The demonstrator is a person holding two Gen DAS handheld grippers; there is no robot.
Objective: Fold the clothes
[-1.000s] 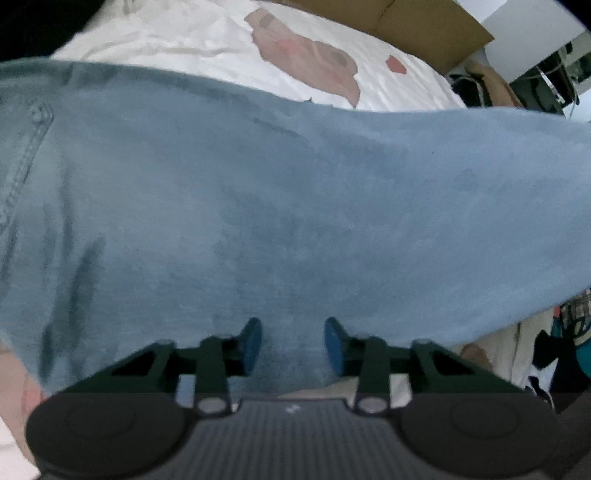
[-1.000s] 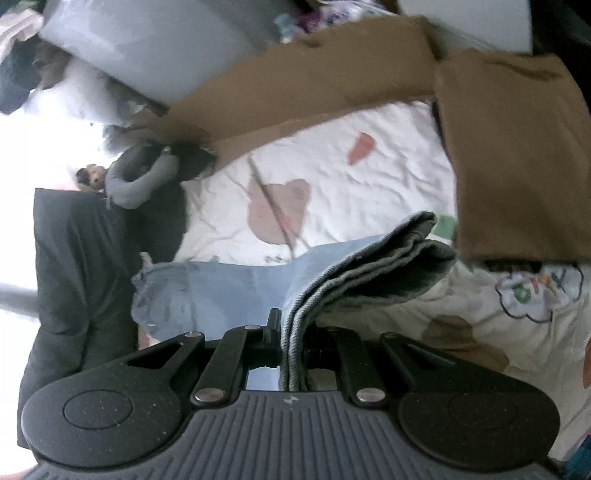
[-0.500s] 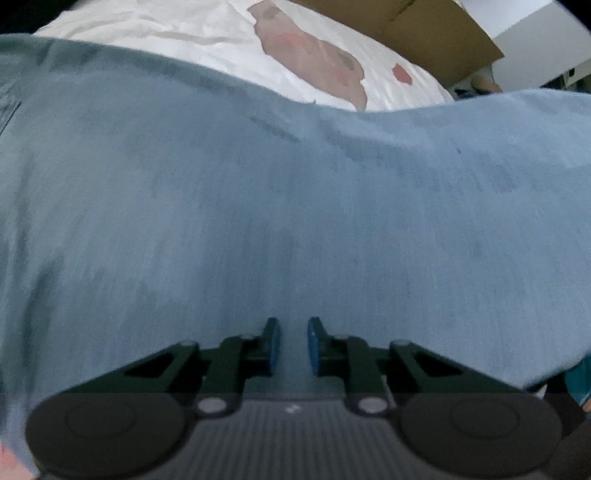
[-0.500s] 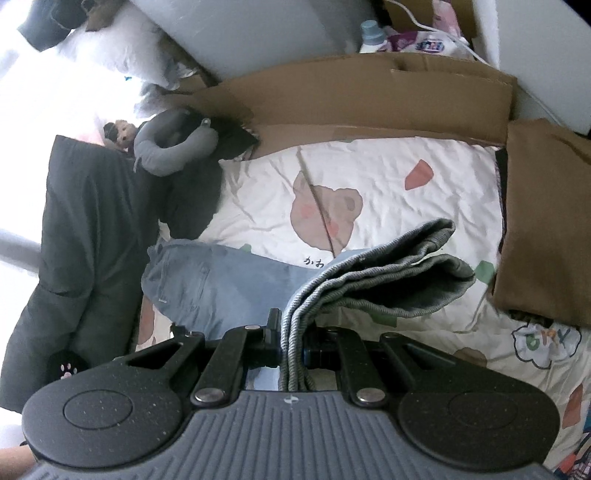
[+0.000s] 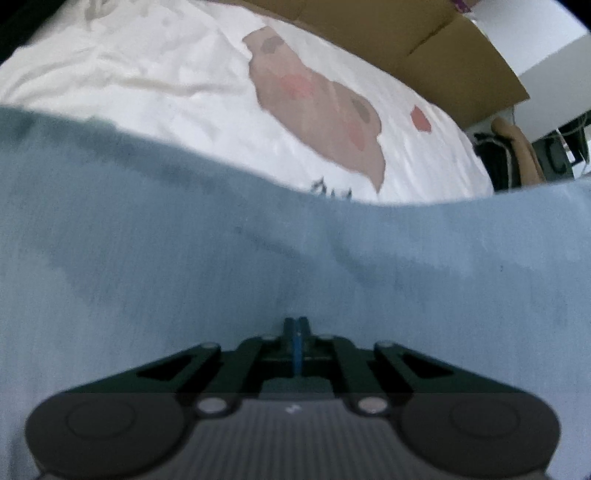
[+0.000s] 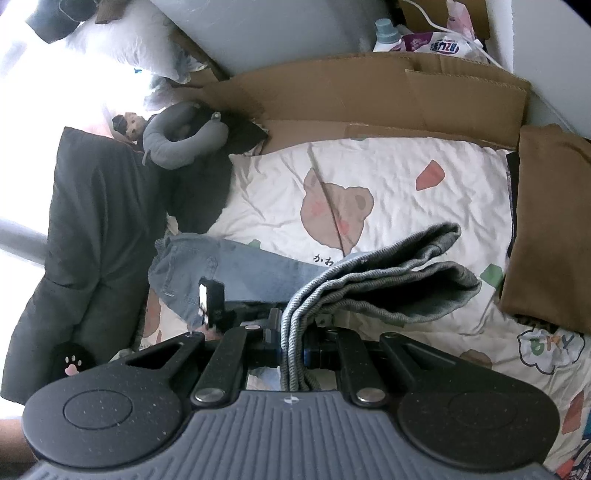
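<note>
A pair of light blue jeans (image 5: 258, 266) lies across the white patterned bedsheet (image 5: 166, 85) and fills the left wrist view. My left gripper (image 5: 296, 325) is shut, its jaws closed together low over the denim; whether cloth is pinched between them is hidden. In the right wrist view my right gripper (image 6: 293, 343) is shut on the jeans' leg ends (image 6: 388, 280), a doubled bundle lifted above the bed. The waist part of the jeans (image 6: 192, 266) lies flat to the left. The left gripper's body (image 6: 212, 299) shows just beyond my right fingers.
A folded brown garment (image 6: 546, 229) lies at the bed's right side. Flattened cardboard (image 6: 369, 96) lines the far edge. A dark padded coat (image 6: 92, 229) and a grey neck pillow (image 6: 181, 136) lie at the left. A detergent bottle (image 6: 386, 35) stands behind the cardboard.
My left gripper went from open to shut while moving low over the denim. My right gripper kept its hold and lifted the leg ends, bringing them over toward the waist.
</note>
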